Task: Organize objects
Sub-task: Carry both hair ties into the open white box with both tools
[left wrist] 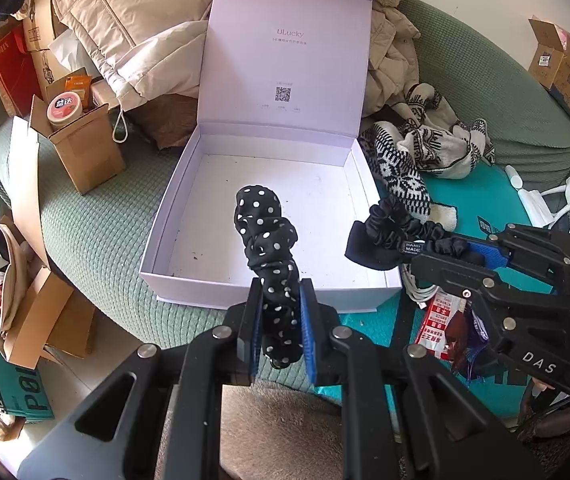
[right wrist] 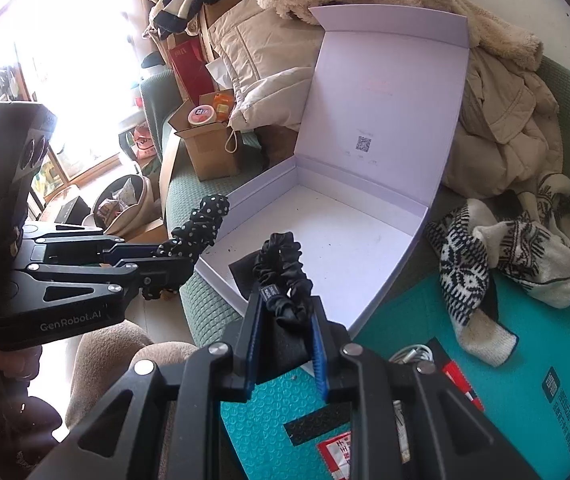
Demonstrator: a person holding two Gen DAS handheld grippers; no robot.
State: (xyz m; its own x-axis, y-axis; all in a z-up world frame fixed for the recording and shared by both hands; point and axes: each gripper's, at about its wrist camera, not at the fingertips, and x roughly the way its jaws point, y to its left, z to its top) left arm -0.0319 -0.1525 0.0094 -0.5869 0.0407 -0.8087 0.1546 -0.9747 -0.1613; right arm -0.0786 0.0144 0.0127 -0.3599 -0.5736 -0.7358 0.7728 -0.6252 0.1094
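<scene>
My left gripper (left wrist: 281, 304) is shut on a black polka-dot scrunchie (left wrist: 267, 236), which sticks up in front of the open white box (left wrist: 173, 216). In the right wrist view the same left gripper (right wrist: 173, 258) holds the dotted scrunchie (right wrist: 201, 224) beside the box's near-left corner. My right gripper (right wrist: 285, 320) is shut on a plain black scrunchie (right wrist: 281, 272) with a dark cloth piece, held over the near edge of the white box (right wrist: 365, 312). The left wrist view shows that right gripper (left wrist: 445, 252) and the black scrunchie (left wrist: 393, 226) at the box's right wall. The box is empty, its lid standing upright.
The box rests on a green sofa cushion (left wrist: 97, 236). A patterned knit garment (left wrist: 417, 160) and a teal mailer (right wrist: 485, 392) lie to its right. A cardboard carton (left wrist: 81, 148) with a jar stands at the left; beige jackets (left wrist: 137, 28) are piled behind.
</scene>
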